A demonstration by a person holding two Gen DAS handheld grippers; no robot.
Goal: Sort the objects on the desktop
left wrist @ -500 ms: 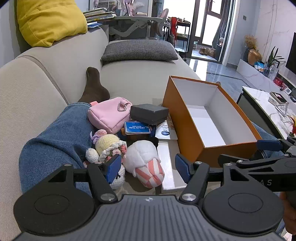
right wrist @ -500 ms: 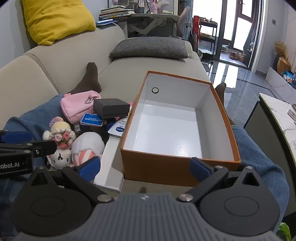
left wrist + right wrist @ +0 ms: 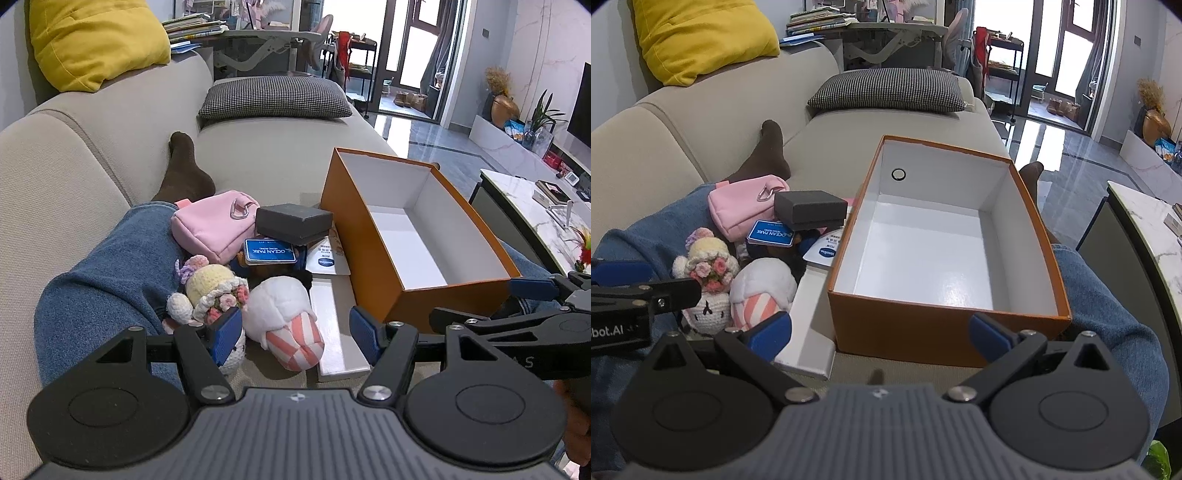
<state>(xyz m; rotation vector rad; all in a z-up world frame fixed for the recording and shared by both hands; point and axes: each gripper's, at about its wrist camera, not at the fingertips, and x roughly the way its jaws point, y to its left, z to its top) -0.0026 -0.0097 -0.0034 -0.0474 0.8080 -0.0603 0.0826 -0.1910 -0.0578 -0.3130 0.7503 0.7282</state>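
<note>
Nearest, the left gripper [image 3: 295, 328] and right gripper [image 3: 881, 330] are held wide apart and empty above the sofa [image 3: 258, 158], beyond which a striped plush [image 3: 284, 321], crocheted doll [image 3: 210, 291], pink pouch [image 3: 214, 225] and black box [image 3: 293, 221] are heaped left of the empty orange box [image 3: 923, 328].

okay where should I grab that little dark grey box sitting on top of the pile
Grip the dark grey box across its two short side walls, coming down from above with the left gripper. It sits topmost and roughly level, so its flat sides are exposed; the pink pouch crowds its left side.
</note>
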